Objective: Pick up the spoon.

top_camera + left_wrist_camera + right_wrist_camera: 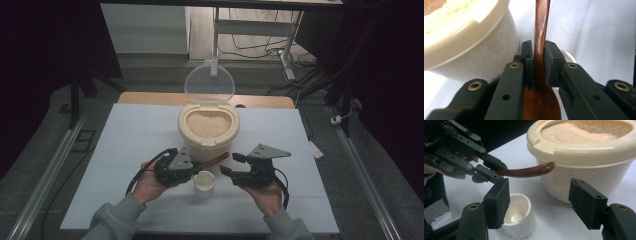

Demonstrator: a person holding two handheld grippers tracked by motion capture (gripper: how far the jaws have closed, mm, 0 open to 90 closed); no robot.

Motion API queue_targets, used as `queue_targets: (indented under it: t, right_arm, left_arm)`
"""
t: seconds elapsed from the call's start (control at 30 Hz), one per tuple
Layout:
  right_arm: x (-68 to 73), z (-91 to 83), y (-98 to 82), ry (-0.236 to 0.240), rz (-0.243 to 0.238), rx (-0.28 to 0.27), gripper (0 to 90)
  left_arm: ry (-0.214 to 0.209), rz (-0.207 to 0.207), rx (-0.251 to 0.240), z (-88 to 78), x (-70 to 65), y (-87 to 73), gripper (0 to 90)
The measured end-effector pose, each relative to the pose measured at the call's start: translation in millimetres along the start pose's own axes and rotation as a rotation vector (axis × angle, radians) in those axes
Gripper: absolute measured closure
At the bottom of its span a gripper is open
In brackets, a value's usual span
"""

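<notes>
left gripper (pixel 197 165) clamping wooden spoon (pixel 541 37) at neck | spoon stiff, light, smooth | right gripper (pixel 541 202) standing open beside cup (pixel 517 218)

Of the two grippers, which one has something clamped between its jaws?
The left gripper: its jaws are shut on the brown wooden spoon. The right gripper stands open, nothing between its pads, near the small white cup.

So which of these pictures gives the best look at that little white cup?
The right gripper view: the white cup stands close up, its open mouth and inside plainly seen, nothing visible in it. The high view shows the cup small, between the two hands. In the left gripper view just a sliver of its rim peeks out behind the tool.
</notes>
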State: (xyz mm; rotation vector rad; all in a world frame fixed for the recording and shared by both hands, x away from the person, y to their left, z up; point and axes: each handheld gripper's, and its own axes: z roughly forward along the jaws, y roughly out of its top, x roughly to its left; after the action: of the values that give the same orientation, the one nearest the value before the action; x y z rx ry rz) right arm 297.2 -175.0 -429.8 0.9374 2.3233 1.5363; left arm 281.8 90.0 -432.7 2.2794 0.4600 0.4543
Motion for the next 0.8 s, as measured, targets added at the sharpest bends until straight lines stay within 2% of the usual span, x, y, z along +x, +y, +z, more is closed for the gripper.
queue_targets:
  t: [0.17,0.33,0.5,0.67,0.8]
  right_arm:
    - [3.5,6.2,-3.2,0.013,0.058,-0.02,36.7]
    - [7.3,7.8,-3.7,0.009,0.081,-0.05,41.9]
    - [7.7,10.5,-5.5,0.017,0.123,-0.073,52.6]
    - [8.9,13.0,-6.0,0.031,0.143,-0.098,57.7]
    - [10.1,13.1,-4.0,0.052,0.15,-0.138,65.9]
  left_arm:
    - [0.005,0.008,-0.004,4.9,-5.4,0.8,78.1]
    - [0.006,0.017,-0.001,7.6,-8.7,1.6,78.1]
    - [0.017,0.028,-0.006,8.5,-11.8,2.9,78.1]
    - [0.04,0.057,0.006,9.0,-15.5,3.9,78.2]
    - [0.049,0.067,0.011,9.0,-16.6,3.9,78.2]
